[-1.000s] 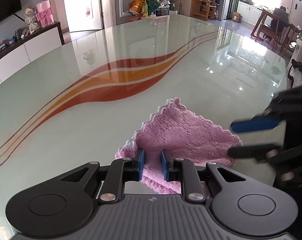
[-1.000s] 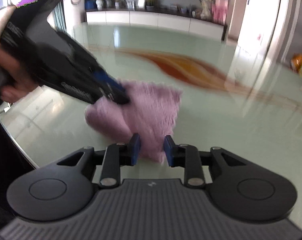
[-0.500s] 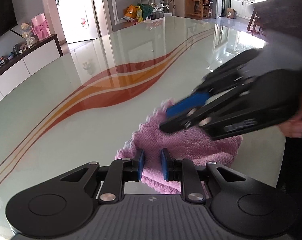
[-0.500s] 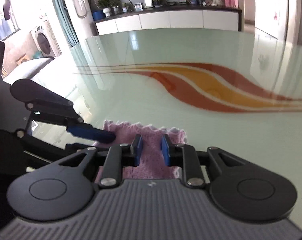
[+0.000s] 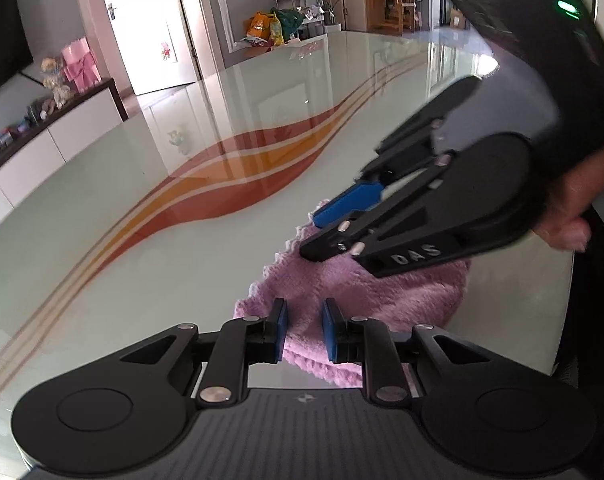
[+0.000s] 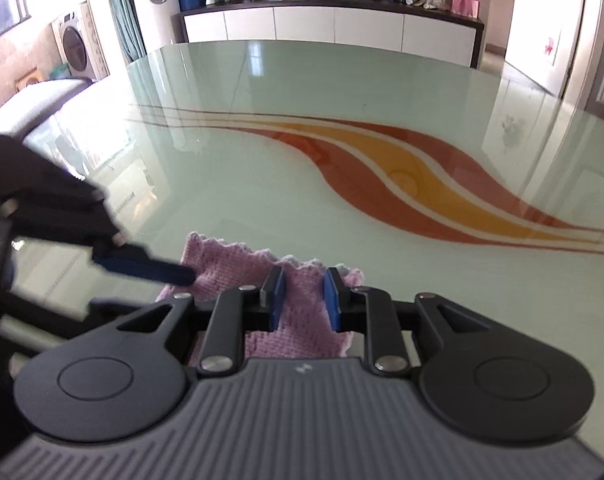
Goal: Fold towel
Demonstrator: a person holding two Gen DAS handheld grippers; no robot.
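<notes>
A glossy pale-green glass table (image 6: 342, 92) with red-orange swirl stands before a long white dark-topped sideboard (image 6: 330, 28), white door (image 5: 142, 28) and grey walls.

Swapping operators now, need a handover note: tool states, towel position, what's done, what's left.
Left tool: jaws narrow, pink towel between the pads at its near edge; a firm pinch can't be confirmed.
Right tool: same narrow gap, straddling the towel's far scalloped edge; grip likewise unclear. The hand holding it shows in the left view.
Towel: bunched in a small heap near the edge of the glass table, close to the operator.
Done: both tools are at the cloth.
Left: probably spread it flat, then fold edge to edge.
</notes>
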